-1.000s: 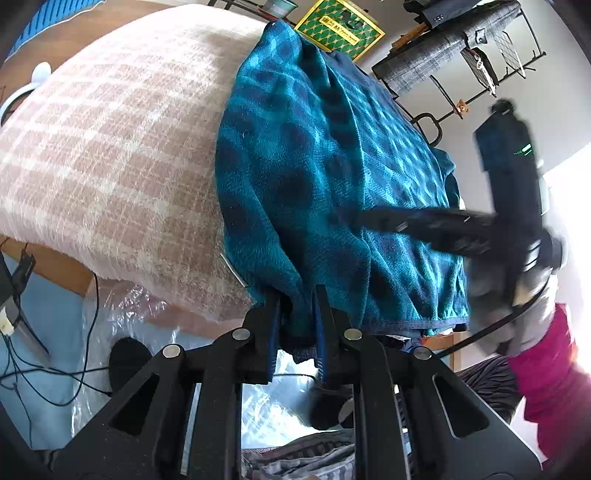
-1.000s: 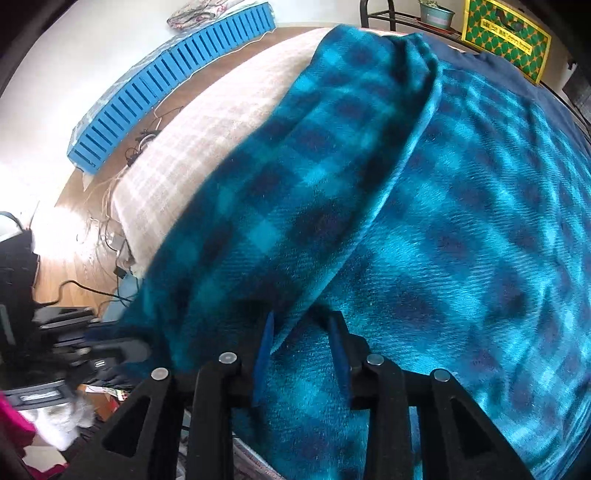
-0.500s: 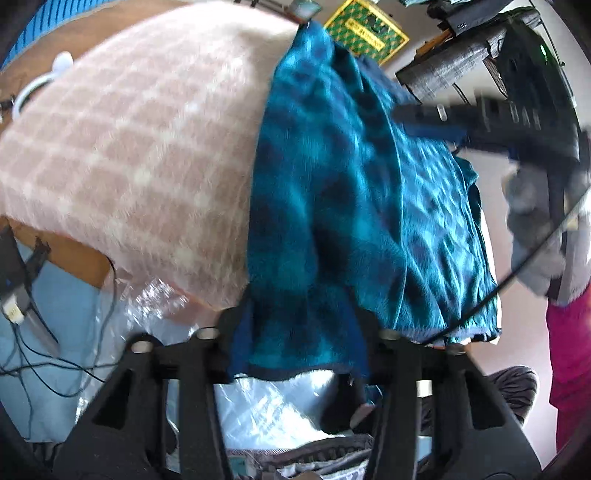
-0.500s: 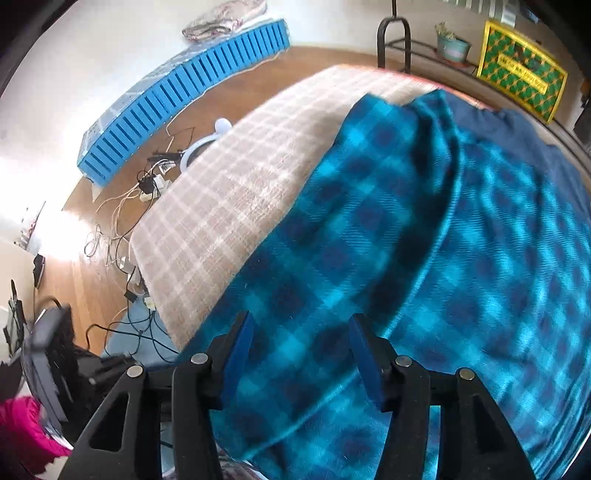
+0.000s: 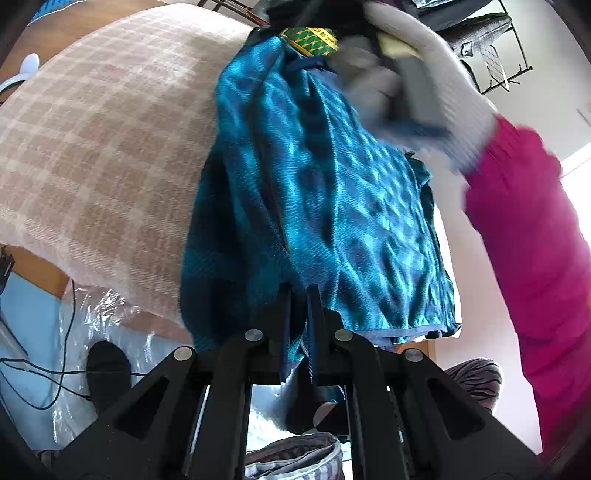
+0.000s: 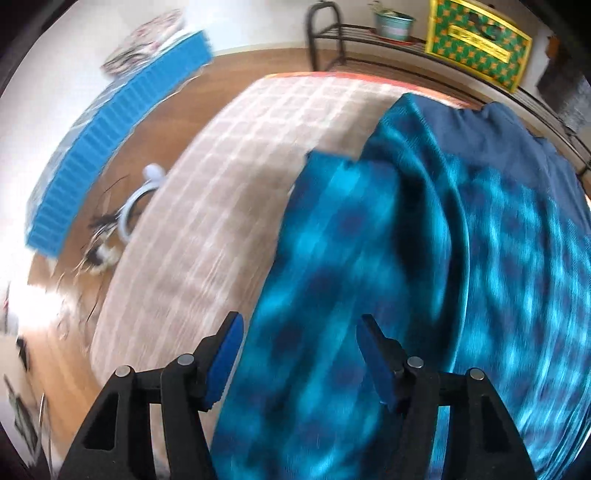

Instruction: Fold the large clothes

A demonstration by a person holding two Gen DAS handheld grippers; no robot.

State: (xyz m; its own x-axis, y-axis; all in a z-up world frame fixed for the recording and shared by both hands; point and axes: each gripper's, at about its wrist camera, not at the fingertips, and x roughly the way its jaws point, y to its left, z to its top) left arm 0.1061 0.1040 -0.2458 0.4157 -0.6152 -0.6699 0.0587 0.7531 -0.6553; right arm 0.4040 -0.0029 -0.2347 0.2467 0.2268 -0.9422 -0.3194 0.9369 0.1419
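While the left gripper (image 5: 298, 295) is clamped hard on the near hem of the teal plaid garment (image 5: 332, 206), its two fingers (image 5: 282, 306) all but meet w/ a fold of cloth pinched between them; some of that hem hangs down below the tips. The right gripper (image 6: 299, 339) has just been widening its jaws & now stands well apart, blue pads (image 6: 227, 350) clear on both sides; the teal plaid garment (image 6: 388, 280) lies under & beyond the gap, pads not pressing it; view is motion-blurred. Beyond the left fingers the cloth runs up & away in wrinkles; at its far end a gloved hand (image 5: 413, 74) w/ a magenta sleeve (image 5: 528, 221) shows, blurred. Surface: a beige checked blanket (image 5: 99, 147) over a table, spread left of both sets of fingers; garment covers its right part, a plain navy section (image 6: 480, 129) at the far end. Room: wood floor (image 6: 236, 70); blue ribbed panel (image 6: 110, 122) far left of the right fingers; a metal rack (image 6: 369, 40) w/ a plant pot (image 6: 393, 24) & a green-yellow box (image 6: 476, 40) ahead; cables (image 5: 48, 369) & clear plastic sheeting (image 5: 103, 317) low left of the left fingers.
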